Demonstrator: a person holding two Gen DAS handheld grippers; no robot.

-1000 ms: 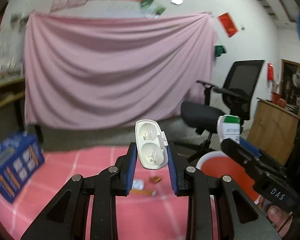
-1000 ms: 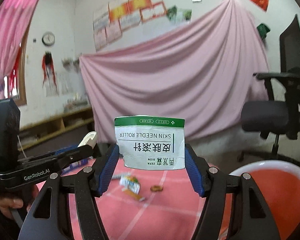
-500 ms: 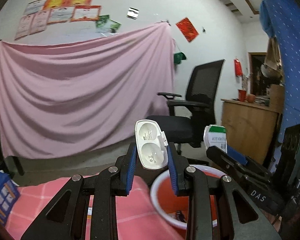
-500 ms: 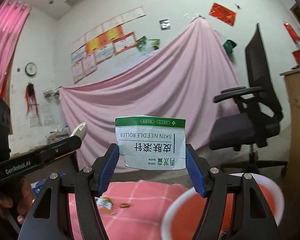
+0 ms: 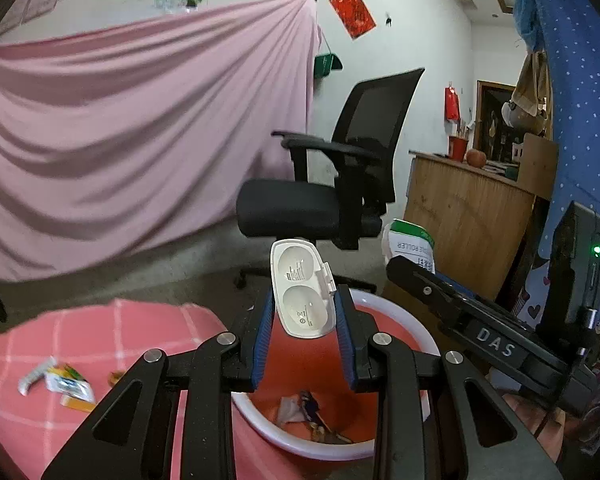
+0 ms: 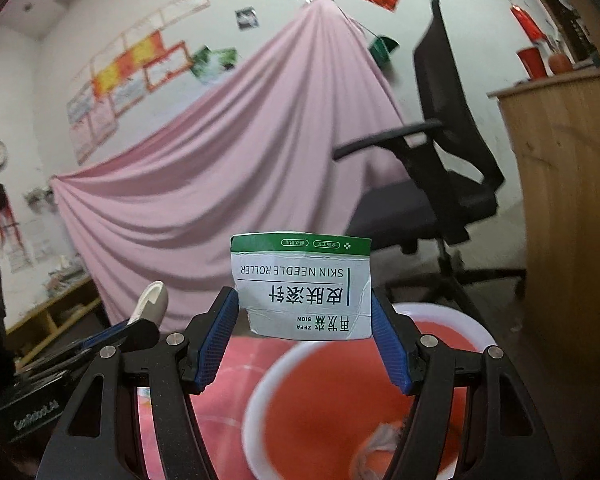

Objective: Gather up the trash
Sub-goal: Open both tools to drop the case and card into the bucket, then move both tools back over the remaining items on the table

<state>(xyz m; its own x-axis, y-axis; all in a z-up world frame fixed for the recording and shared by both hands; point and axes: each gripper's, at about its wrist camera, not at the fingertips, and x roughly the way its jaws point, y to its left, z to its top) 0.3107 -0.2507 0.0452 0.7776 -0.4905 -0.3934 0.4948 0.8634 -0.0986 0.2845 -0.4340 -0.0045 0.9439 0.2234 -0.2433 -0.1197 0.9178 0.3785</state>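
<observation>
Your left gripper (image 5: pixel 303 322) squeezes a small white plastic case (image 5: pixel 302 289). Its blue pads (image 5: pixel 262 344) press on both sides of the case, so the gap between them is narrow. The case stands up tall between the pads, a bit tilted, and it shows two round hollows. It hangs over the near rim of the red bowl (image 5: pixel 396 320).

Your right gripper (image 6: pixel 303 334) holds a paper packet (image 6: pixel 302 286) with a green stripe along the top. The words on it are upside down. The blue pads (image 6: pixel 216 342) stand far apart, because the packet is wide, and each pad touches one side edge of it. The packet is above the bowl (image 6: pixel 272 376) too, over its far edge.

The bowl is red inside with a white rim. It sits past the edge of the pink checked cloth (image 5: pixel 100 332). Some trash (image 5: pixel 300 404) already lies at the bottom: a clear crumpled wrapper, a dark scrap, and some brownish bits. You cannot tell just what they are.

More trash is left on the cloth. A small pile of wrappers (image 5: pixel 66 382) lies near its left side, white, green and orange, and a little brown bit (image 5: pixel 115 378) sits just beside it.

A black office chair (image 5: pixel 332 184) stands behind the bowl.
</observation>
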